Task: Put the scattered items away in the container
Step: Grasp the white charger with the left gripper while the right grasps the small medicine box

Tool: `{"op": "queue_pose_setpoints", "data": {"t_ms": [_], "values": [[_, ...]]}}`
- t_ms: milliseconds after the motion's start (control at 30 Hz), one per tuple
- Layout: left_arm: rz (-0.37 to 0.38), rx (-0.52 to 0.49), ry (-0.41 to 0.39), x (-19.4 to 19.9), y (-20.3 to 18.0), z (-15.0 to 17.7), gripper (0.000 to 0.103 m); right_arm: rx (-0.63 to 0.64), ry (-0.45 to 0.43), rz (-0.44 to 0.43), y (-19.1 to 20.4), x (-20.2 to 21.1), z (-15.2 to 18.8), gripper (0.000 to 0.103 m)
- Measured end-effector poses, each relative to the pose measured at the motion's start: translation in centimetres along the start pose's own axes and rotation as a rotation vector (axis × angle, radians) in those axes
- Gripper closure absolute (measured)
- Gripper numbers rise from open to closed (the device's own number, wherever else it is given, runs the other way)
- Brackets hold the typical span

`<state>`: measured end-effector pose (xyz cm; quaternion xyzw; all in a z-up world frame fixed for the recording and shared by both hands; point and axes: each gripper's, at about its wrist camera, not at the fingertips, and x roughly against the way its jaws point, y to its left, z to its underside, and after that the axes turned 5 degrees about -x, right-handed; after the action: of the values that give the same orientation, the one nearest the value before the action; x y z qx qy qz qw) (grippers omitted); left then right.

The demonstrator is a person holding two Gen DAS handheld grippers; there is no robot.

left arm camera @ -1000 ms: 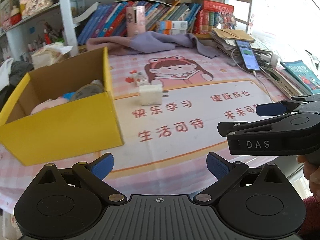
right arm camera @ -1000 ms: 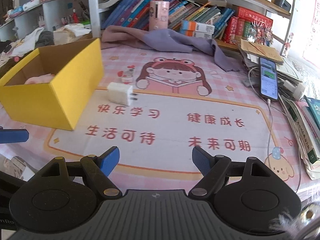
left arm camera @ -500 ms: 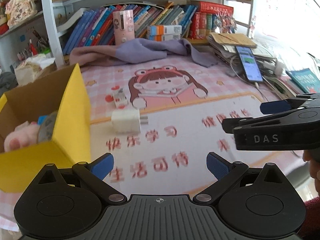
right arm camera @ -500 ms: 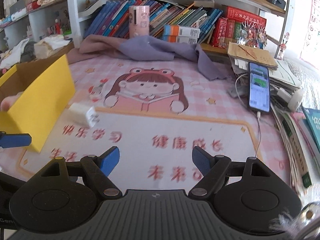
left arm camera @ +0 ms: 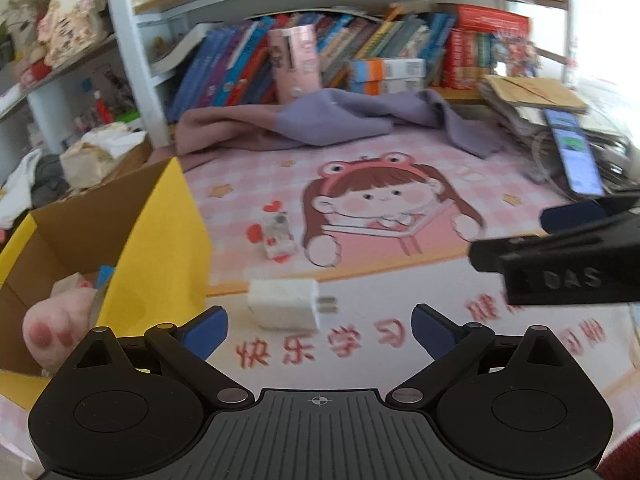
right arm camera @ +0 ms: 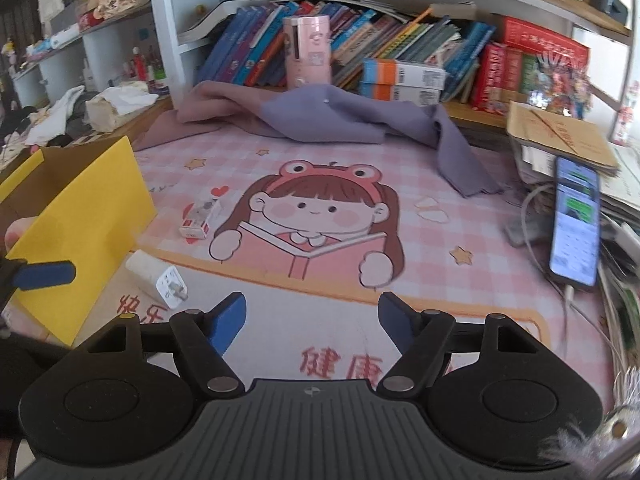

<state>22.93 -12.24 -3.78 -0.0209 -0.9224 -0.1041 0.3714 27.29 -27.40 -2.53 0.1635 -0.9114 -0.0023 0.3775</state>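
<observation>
The white charger (left arm camera: 285,305) lies on the desk (left arm camera: 400,280) at twelve o'clock, just ahead of the spread, empty left gripper (left arm camera: 319,330), prongs toward three o'clock; the yellow box (left arm camera: 160,248) sits at nine. The right gripper (right arm camera: 312,317) has just been closing, with nothing between its jaws.

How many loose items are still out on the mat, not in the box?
2: a white plug-in charger block beside the yellow cardboard box, and a small white-and-red packet farther back. Others may be hidden.
</observation>
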Motion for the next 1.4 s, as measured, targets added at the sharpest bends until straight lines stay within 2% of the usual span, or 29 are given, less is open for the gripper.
{"op": "queue_pose_setpoints", "data": {"t_ms": [233, 433, 600, 700, 900, 1067, 1133, 1233, 1400], "values": [[-0.030, 0.145, 0.046, -4.0, 1.0, -0.8, 0.011, 0.041, 0.019, -0.075, 0.2, -3.0, -2.9, 0.031], [-0.082, 0.189, 0.054, -6.0, 1.4, -1.0, 0.016, 0.103, 0.029, -0.121, 0.9, -5.4, -5.4, 0.031], [-0.078, 0.215, 0.097, -7.5, 1.9, -0.7, 0.031, 0.160, 0.056, -0.155, 2.0, -7.5, -6.5, 0.031], [-0.061, 0.252, 0.106, -8.0, 2.6, -0.4, 0.037, 0.172, 0.066, -0.174, 2.7, -8.7, -7.1, 0.031], [-0.053, 0.249, 0.107, -8.0, 2.8, -0.2, 0.037, 0.189, 0.129, -0.248, 4.2, -12.0, -8.4, 0.031], [-0.038, 0.248, 0.130, -7.1, 2.7, 0.4, 0.037, 0.261, 0.186, -0.312, 6.3, -15.1, -9.1, 0.031], [-0.033, 0.238, 0.136, -6.8, 2.6, 0.5, 0.037, 0.336, 0.205, -0.357, 7.4, -16.1, -9.1, 0.031], [-0.026, 0.230, 0.145, -6.4, 2.4, 0.8, 0.037, 0.535, 0.209, -0.422, 9.3, -17.3, -8.4, 0.031], [-0.022, 0.240, 0.150, -6.0, 2.3, 0.9, 0.037, 0.774, 0.210, -0.481, 10.7, -18.6, -7.4, 0.031]]}}
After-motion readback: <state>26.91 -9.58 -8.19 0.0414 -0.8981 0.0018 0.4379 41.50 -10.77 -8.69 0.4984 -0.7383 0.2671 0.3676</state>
